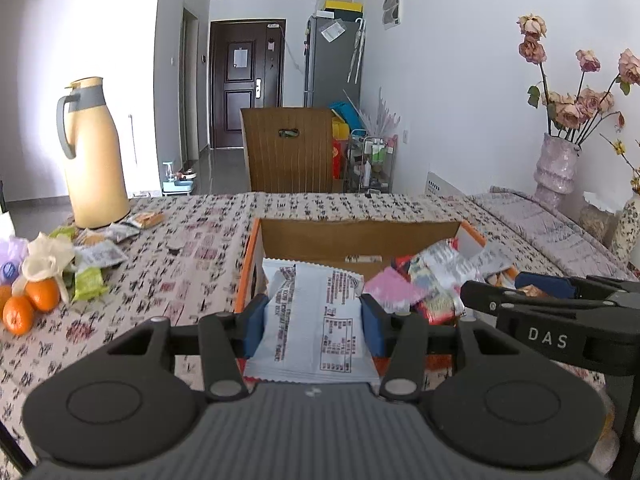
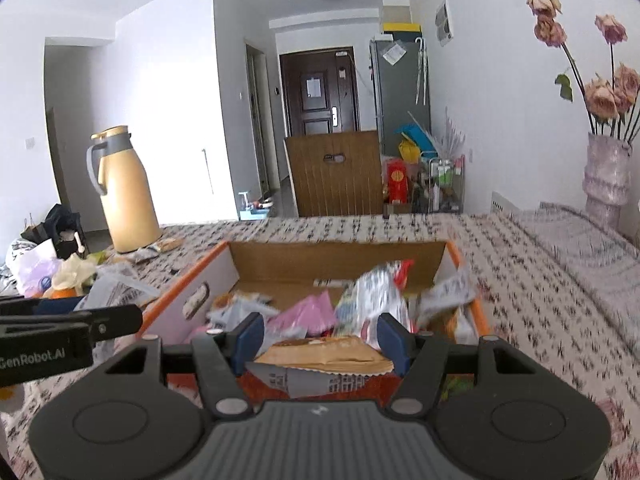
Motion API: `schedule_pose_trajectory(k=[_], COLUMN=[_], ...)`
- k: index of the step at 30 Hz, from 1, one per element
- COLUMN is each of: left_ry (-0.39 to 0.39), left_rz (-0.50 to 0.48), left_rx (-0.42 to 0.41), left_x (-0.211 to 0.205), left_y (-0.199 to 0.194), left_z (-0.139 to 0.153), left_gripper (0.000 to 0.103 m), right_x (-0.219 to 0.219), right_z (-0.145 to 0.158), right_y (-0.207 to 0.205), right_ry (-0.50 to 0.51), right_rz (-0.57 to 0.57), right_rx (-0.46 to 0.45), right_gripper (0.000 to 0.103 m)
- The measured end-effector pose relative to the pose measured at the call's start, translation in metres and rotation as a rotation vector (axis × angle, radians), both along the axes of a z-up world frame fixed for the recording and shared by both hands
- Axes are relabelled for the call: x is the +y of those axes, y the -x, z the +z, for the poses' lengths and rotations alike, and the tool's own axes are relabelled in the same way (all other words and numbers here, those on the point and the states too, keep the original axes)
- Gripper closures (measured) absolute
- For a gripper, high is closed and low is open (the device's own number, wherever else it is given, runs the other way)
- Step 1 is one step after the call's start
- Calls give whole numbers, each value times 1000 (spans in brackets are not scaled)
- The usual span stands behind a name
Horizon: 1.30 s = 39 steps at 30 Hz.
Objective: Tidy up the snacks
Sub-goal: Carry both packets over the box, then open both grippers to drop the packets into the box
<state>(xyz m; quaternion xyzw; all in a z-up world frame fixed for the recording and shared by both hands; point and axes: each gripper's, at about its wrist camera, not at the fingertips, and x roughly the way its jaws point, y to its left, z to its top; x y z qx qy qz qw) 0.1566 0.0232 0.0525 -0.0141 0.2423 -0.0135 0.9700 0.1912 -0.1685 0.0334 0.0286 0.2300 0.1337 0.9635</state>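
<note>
While both grippers hang over the near edge of the cardboard box (image 1: pixel 360 236), each has a packet clamped between its blue pads. Left gripper (image 1: pixel 314 322): jaws closed on a white snack packet (image 1: pixel 316 320), flat pillow type, red print on the back, crimped seal at the end nearest the camera; pads pinch it across its width about mid-length, far end reaching ahead over the box's left half. Right gripper (image 2: pixel 320 340): jaws closed on a tan snack packet (image 2: pixel 324 354) with a silver-grey printed one just under it; whether both are truly pinched or the lower merely rides along, cannot tell. Judged handling: light, soft, crinkly film, somewhat slick; contents probably brittle, so a hard squeeze risks crushing. Best hold looks like the flat faces near the middle or a sealed end, where film is stiffest; an edge grip would likely let it slide out. Ahead of the right gripper, inside the box: loose heap of mixed wrappers, a pink packet (image 2: pixel 310 312) and a red-and-white packet (image 2: pixel 380 292) among them. Well off to the left of the left gripper, on the patterned tablecloth (image 1: pixel 192 264): more unsorted packets (image 1: pixel 100 254), oranges (image 1: pixel 30 304), beige thermos jug (image 1: pixel 94 156). Sorting looks partly done.
</note>
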Motion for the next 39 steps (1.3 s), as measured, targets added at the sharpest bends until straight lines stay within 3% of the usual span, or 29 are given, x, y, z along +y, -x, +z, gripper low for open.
schedule_pose_trajectory(k=[13,20,29,31,32,33,35,36,39], left_ry=[-6,14,19,24,28,26,22,19,15], left_rz=[21,36,14,20,25,32,50,58,65], left_rx=[-22,21,54,56,55,49,28,16,-13], left_x=[-7,-1,0,1,2,2,2,2,1], left_y=[-67,-99,-108,-108,-108,-106,-102,-100,-93], left_z=[17,-5,-28,-28,-28,-27,-24,-21,-13], left_gripper=[53,53,52,47,39,29,13,7,0], right_x=[0,5,-3,-5,-6,-7,-11,-13,-19], right_z=[8,-3,-24,-25,-26,-26,-25,-24,-19], right_y=[-80,-113,-129,-129,-129,-129,-127,-125,-123], right_ry=[13,18,-11,-22,-28,-36,-46,-49,-57], right_rz=[-33,-36,-38,-43,-47,-52,-70,-80,-94], right_rx=[-26,-35,-3,4,8,11,4,-2,-11], right_gripper=[41,41,40,40,35,31,10,9,0])
